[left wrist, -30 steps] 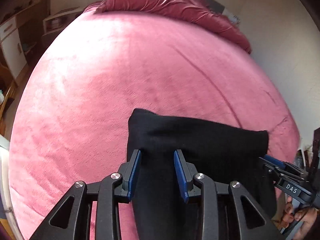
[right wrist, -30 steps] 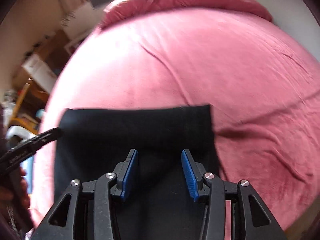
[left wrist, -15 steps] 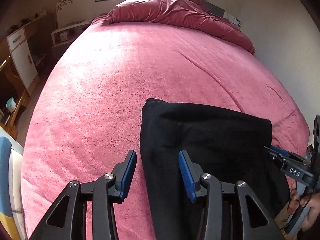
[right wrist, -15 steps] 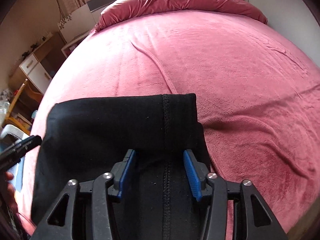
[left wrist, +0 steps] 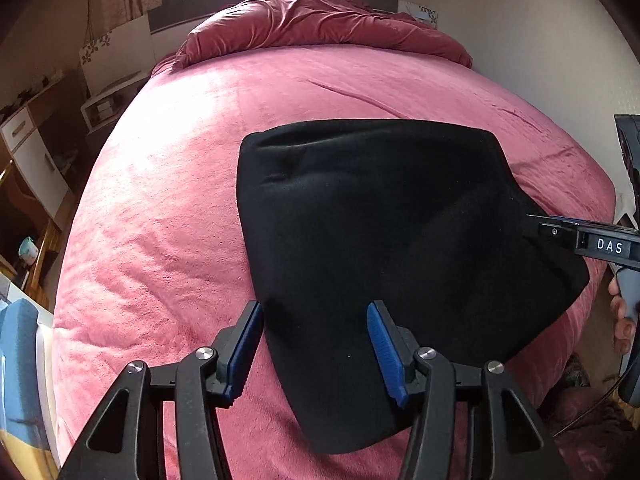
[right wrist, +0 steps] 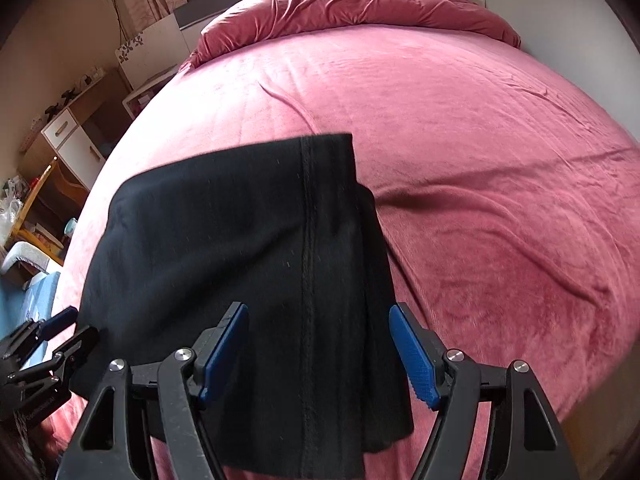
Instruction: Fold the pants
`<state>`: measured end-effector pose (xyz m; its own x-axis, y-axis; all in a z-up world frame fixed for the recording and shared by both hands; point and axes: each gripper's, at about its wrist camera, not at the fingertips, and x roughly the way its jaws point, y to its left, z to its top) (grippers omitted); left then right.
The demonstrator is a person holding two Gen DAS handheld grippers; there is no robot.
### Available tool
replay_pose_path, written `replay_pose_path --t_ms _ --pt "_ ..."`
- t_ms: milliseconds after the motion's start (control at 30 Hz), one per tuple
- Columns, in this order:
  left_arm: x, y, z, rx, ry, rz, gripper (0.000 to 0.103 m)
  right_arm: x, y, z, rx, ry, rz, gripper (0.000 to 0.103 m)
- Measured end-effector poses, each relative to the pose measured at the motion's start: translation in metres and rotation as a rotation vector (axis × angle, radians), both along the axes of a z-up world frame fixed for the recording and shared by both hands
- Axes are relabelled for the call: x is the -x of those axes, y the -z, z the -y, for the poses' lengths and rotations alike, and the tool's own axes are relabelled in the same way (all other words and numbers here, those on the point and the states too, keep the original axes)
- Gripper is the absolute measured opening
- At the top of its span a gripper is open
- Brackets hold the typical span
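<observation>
Pants (left wrist: pixel 380 248): black, folded into a compact stack, lying flat on the pink bedspread (left wrist: pixel 168 208) near the bed's foot edge. Left gripper (left wrist: pixel 316 350): jaws spread wide, nothing held; the stack's near left corner lies between and beyond its blue pads. Right gripper (right wrist: pixel 320 354): jaws likewise apart and empty, the stack's seamed right portion lying between and ahead of them. Beyond the stack: open bedspread with shallow creases. Farthest: crumpled maroon duvet (right wrist: pixel 352 4) at the headboard; white cabinet (right wrist: pixel 76 140) left of the bed.
</observation>
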<state>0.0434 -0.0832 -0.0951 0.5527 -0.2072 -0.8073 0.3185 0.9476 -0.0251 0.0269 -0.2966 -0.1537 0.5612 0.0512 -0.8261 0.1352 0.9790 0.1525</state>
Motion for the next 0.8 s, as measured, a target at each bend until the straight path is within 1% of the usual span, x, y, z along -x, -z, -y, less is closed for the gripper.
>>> replay_pose_path --t_ms 133,200,233,300,367,567,733,800 --pt "0.001 0.005 0.0 0.003 -0.008 -0.015 0.057 0.004 0.015 0.001 0.019 0.002 -0.022 0.073" --pt "0.003 0.01 0.003 -0.009 0.0 -0.004 0.057 0.007 0.021 0.004 0.006 0.005 -0.023 0.074" --pt "0.005 0.012 0.004 -0.02 0.005 0.007 0.057 0.007 0.024 0.007 -0.005 0.012 -0.025 0.075" --pt "0.009 0.013 0.007 -0.032 0.01 0.015 0.057 0.008 0.029 0.014 -0.056 0.033 -0.027 0.077" --pt "0.013 0.013 0.008 -0.034 0.011 0.017 0.057 0.01 0.032 0.019 -0.082 0.046 -0.023 0.08" --pt "0.013 0.012 0.01 -0.04 0.014 0.026 0.057 0.012 0.031 0.024 -0.092 0.05 -0.016 0.082" --pt "0.016 0.008 0.008 -0.041 0.006 0.036 0.063 0.013 0.031 0.03 -0.105 0.044 -0.016 0.083" --pt "0.017 0.005 0.007 -0.046 0.006 0.045 0.067 0.012 0.032 0.034 -0.109 0.038 -0.018 0.084"
